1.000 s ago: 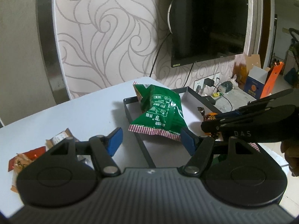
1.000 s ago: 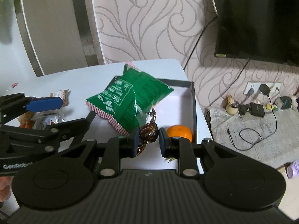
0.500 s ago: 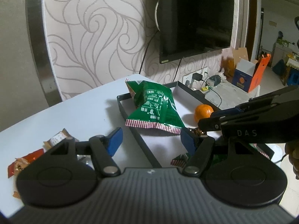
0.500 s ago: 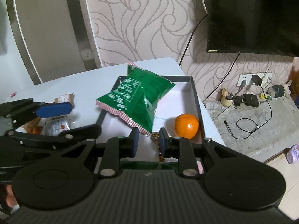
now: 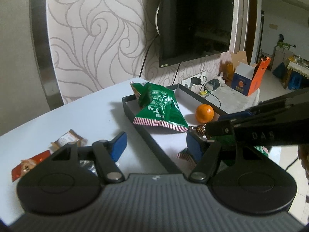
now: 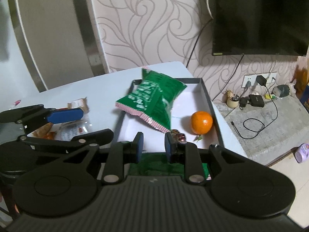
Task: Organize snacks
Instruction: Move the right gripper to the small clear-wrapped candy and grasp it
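A dark-walled tray (image 6: pixel 210 104) with a white floor holds a green snack bag (image 6: pixel 152 100), a tangerine (image 6: pixel 201 122) and a brown foil candy (image 6: pixel 178 135). The candy lies just past the right-hand fingertip of my right gripper (image 6: pixel 153 146). Its pads stand a narrow gap apart with nothing between them. A second green bag (image 6: pixel 164 166) lies under that gripper. In the left wrist view the bag (image 5: pixel 158 108), tangerine (image 5: pixel 204 113) and candy (image 5: pixel 199 129) show again. My left gripper (image 5: pixel 156 145) is open and empty above the tray's left wall (image 5: pixel 127 106).
Loose wrapped snacks lie on the white table left of the tray: a brown packet (image 5: pixel 67 139), a red one (image 5: pixel 27 166) and a clear one (image 6: pixel 73 129). The table ends just beyond the tray. A wall-mounted TV (image 5: pixel 195 23) and floor cables (image 6: pixel 251 123) lie beyond.
The candy was between my right gripper's pads a second ago; now it lies in the tray outside them. Both grippers have drawn back, and the tangerine has come into full view.
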Demonstrator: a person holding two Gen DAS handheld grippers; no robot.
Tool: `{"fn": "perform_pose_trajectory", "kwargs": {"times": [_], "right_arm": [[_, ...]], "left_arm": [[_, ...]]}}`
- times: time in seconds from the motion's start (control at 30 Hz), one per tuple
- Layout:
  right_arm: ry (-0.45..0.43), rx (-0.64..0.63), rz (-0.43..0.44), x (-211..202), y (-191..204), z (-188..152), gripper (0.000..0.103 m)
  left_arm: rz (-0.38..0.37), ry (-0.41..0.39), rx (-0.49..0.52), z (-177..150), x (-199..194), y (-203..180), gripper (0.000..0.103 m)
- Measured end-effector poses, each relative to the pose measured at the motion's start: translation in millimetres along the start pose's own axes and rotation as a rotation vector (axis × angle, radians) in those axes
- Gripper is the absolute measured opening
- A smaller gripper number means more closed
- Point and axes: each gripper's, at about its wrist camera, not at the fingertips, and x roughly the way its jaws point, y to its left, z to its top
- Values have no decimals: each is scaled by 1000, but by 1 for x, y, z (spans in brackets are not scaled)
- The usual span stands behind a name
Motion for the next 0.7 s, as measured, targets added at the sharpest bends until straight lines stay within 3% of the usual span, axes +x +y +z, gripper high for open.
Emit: {"fn": "perform_pose_trajectory", "kwargs": {"times": [0.13,0.5,0.7], "right_arm": [[2,-22,18,-6,15,-5,28],[1,-115,124,-20,64,-17,27],[51,-153,190,-14,87,-28,27]], "left_arm": [[19,2,37,-17,-18,6,70],[64,41,14,-58,-56,36,70],[131,67,-24,-76,-69,56,70]]}}
